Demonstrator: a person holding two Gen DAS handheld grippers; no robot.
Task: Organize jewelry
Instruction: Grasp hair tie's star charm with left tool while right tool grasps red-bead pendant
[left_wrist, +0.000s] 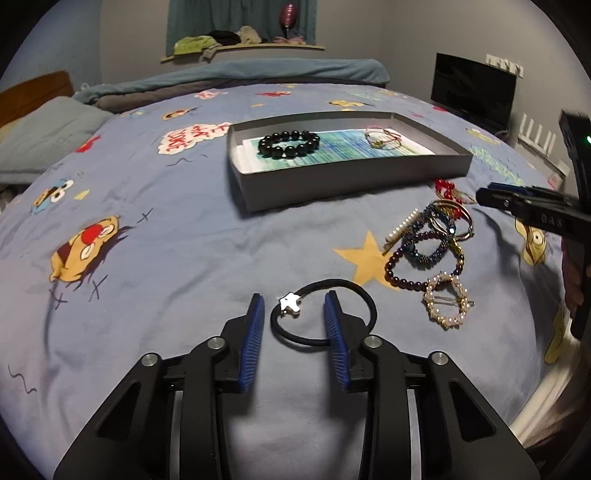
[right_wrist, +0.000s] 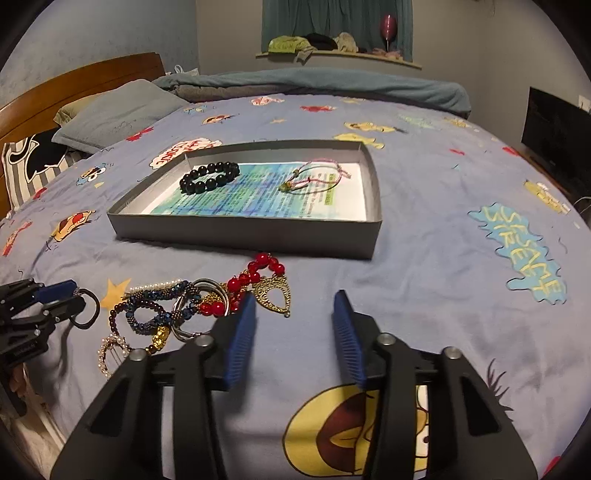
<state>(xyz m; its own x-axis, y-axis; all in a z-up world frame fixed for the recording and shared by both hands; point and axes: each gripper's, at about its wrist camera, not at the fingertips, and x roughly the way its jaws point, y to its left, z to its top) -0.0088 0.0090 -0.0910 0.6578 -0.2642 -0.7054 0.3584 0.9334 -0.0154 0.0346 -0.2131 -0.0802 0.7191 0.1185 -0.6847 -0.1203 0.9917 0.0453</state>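
A black hair tie (left_wrist: 354, 295) with a white star charm (left_wrist: 290, 303) lies on the bedsheet. My left gripper (left_wrist: 294, 306) stands open around its star end, pads not pressing. It also shows in the right wrist view, left gripper (right_wrist: 77, 294) beside the hair tie (right_wrist: 90, 314). My right gripper (right_wrist: 294, 301) is open over the sheet, its left finger beside a gold filigree pendant (right_wrist: 275, 295). A pile of bracelets (left_wrist: 432, 243) (right_wrist: 166, 310) lies between the two grippers. The grey tray (left_wrist: 351, 184) (right_wrist: 243, 236) holds a black bead bracelet (left_wrist: 289, 144) (right_wrist: 209, 178) and a thin cord bracelet (left_wrist: 382, 138) (right_wrist: 314, 177).
A round pearl clip (left_wrist: 447, 301) (right_wrist: 110, 350) and red beads (left_wrist: 445, 188) (right_wrist: 255, 273) sit at the pile's edges. Pillows (right_wrist: 118, 110) and a folded blanket (right_wrist: 314, 85) lie at the bed's far side. A dark screen (left_wrist: 474, 90) stands right of the bed.
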